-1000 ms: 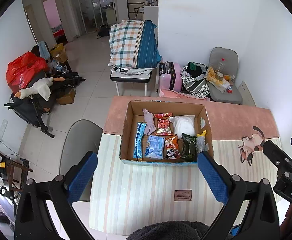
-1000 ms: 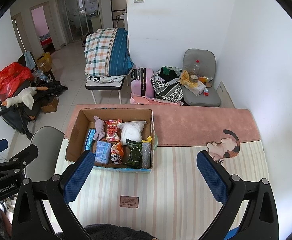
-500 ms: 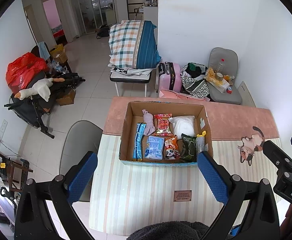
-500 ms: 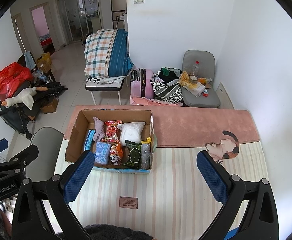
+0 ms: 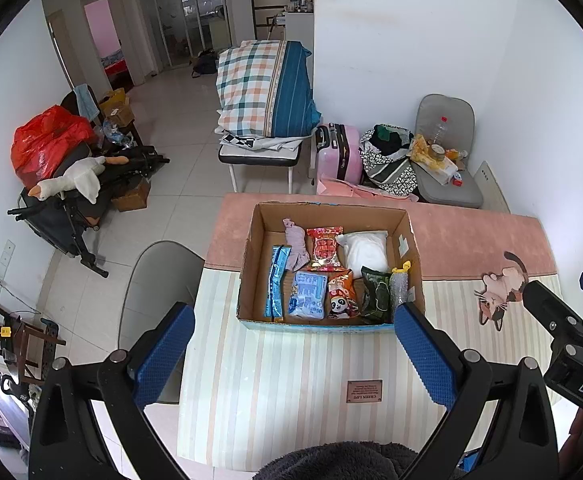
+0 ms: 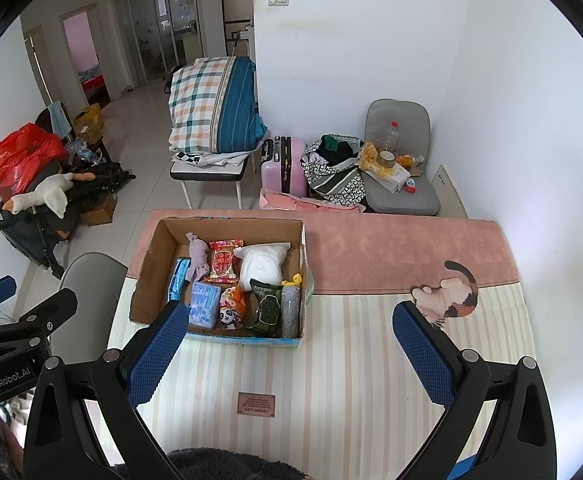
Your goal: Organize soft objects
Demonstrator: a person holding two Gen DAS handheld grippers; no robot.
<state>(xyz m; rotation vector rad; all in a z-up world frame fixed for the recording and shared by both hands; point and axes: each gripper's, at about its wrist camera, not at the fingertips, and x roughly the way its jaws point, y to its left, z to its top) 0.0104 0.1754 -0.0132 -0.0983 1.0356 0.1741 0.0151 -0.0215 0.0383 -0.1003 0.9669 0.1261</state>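
Ahead of both tools, cardboard box [image 5: 329, 268] on worktop [image 5: 291, 376] with soft packets [image 5: 307, 294] inside. Left tool [image 5: 293, 354], right tool [image 6: 291, 354]: spread wide, holding nothing. Fits sorted or awaiting unpacking alike.

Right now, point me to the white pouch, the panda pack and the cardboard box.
white pouch [image 5: 365, 250], left wrist view, middle of its face.
panda pack [image 5: 341, 295], left wrist view, on the panda print.
cardboard box [image 6: 152, 260], right wrist view, inside of its left wall.
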